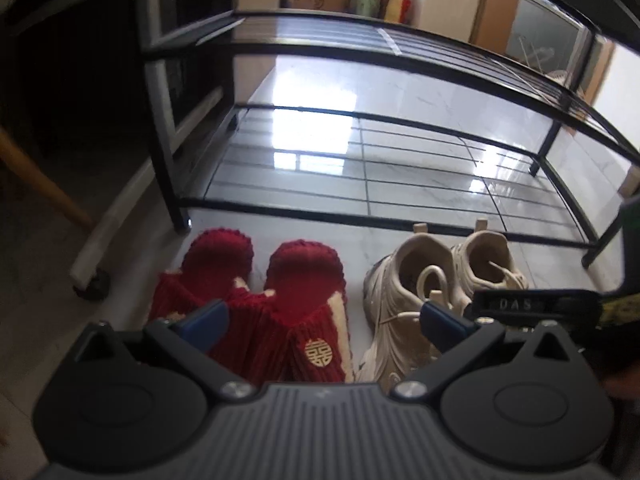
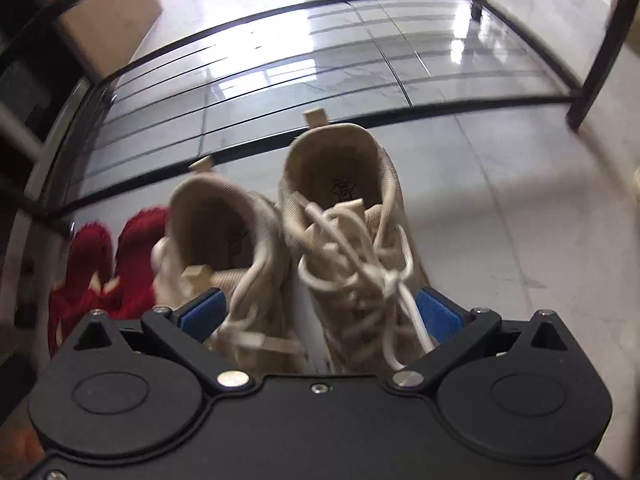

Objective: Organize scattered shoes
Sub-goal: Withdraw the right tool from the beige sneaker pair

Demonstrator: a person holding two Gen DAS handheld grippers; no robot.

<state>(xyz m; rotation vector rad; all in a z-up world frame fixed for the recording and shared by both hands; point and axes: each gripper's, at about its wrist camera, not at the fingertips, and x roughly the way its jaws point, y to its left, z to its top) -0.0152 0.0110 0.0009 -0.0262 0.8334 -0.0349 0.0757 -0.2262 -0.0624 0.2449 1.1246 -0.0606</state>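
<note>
Shoes sit in two pairs on the pale tiled floor (image 1: 400, 120), just in front of the lowest front rail of the black shoe rack (image 1: 360, 216): beige sneakers (image 2: 320, 240) toward the rack's right half, red slippers (image 1: 264, 292) toward its left front leg. We read each shoe's long axis as running front to back, heels toward the rack and toes toward us, the pairs side by side and close together.

The sneakers lie straight ahead of and beneath the right gripper (image 2: 320, 312); that hand is plainly the nearer one to them. Its blue fingertips (image 2: 436, 312) are spread wide, one outside each sneaker, bracketing the pair across its width; whether they touch the uppers we cannot tell, and nothing is pinched.

The left gripper (image 1: 320, 320) hangs over the slippers, its fingers equally wide apart and holding nothing. Both rack shelves look bare, so we judge the coming move as a lift forward onto a shelf.
</note>
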